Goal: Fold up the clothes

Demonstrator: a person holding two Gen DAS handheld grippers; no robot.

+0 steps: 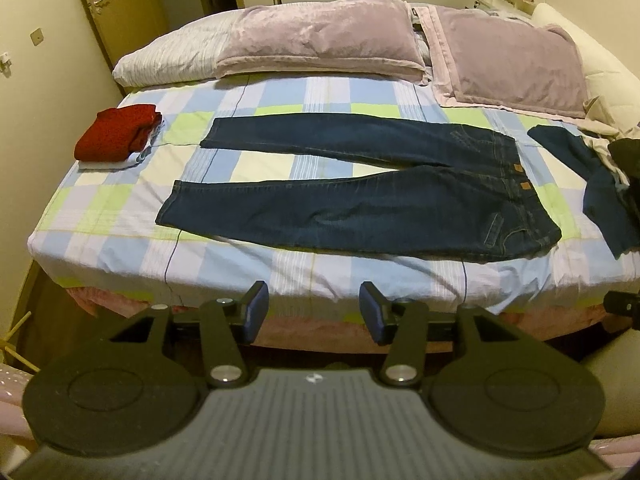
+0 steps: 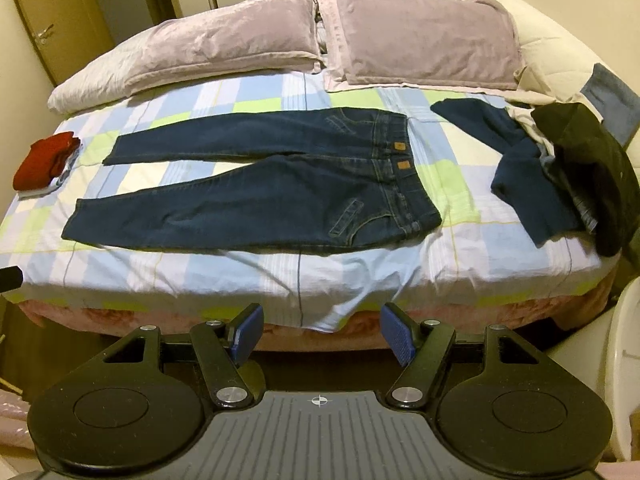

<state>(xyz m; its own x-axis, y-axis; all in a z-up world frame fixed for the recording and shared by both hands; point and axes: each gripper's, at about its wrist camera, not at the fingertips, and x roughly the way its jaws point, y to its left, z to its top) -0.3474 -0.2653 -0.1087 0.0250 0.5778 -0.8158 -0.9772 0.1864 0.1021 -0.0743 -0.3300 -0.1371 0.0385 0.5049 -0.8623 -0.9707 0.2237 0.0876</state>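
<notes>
A pair of dark blue jeans (image 1: 360,184) lies flat on the checked bed sheet (image 1: 280,272), waist to the right, legs spread to the left; it also shows in the right wrist view (image 2: 260,184). My left gripper (image 1: 314,312) is open and empty, held off the near edge of the bed, below the jeans. My right gripper (image 2: 320,334) is open and empty, also off the near edge. A folded red garment (image 1: 116,132) sits on a small stack at the left; it also shows in the right wrist view (image 2: 44,164).
A heap of unfolded clothes, navy (image 2: 520,160) and black (image 2: 588,168), lies at the bed's right side. Two lilac pillows (image 1: 316,36) (image 1: 516,56) lie along the head. A door (image 1: 112,0) stands at the far left.
</notes>
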